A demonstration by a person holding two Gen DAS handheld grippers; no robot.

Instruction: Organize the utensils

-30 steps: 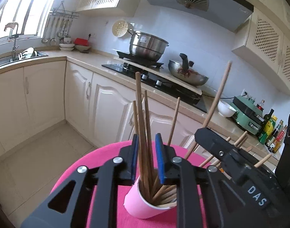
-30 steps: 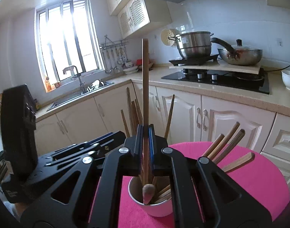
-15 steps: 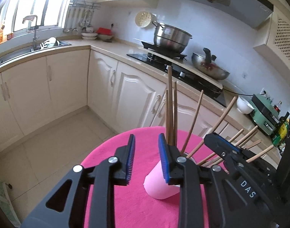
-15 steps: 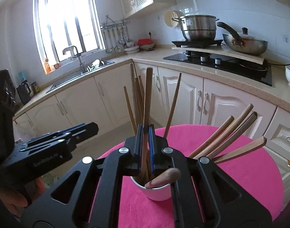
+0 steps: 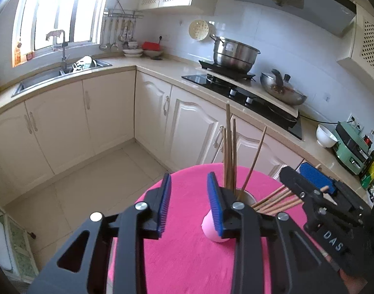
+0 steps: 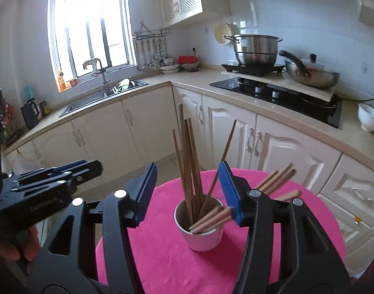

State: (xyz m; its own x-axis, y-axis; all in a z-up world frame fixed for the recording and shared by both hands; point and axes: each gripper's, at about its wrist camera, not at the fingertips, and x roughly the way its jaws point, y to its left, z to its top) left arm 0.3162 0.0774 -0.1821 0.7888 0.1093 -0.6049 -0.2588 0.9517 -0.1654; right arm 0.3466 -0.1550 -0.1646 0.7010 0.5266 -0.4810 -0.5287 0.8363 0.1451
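I am looking down over a round worktop point(image 6: 162, 257) draped in fuzzy hot-pink cloth. At nine o'clock in the right wrist view my left hand-held gripper point(image 5: 188, 204) is hovering off the worktop's edge, its ribbed blue jaws opening with nothing between them. At the centre a plain white cup point(image 6: 201, 237) is standing upright on the cloth, holding the wooden chopsticks point(image 6: 189, 161): slim brown sticks, most rising toward twelve o'clock, one leaning toward one o'clock. Rounder, paler wooden handles point(image 6: 211, 218) are lying across the cup's rim, pointing toward three o'clock. My right hand-held gripper point(image 6: 187, 193) is framing the cup, its jaws opening, the sticks standing free between them and untouched by the pads. Beyond, cream cabinets point(image 6: 137, 132) are wrapping around the corner, with a steel sink point(image 6: 101, 98) at ten o'clock and a shiny stockpot point(image 6: 255, 49) on a black hob point(image 6: 272, 93) at one o'clock.
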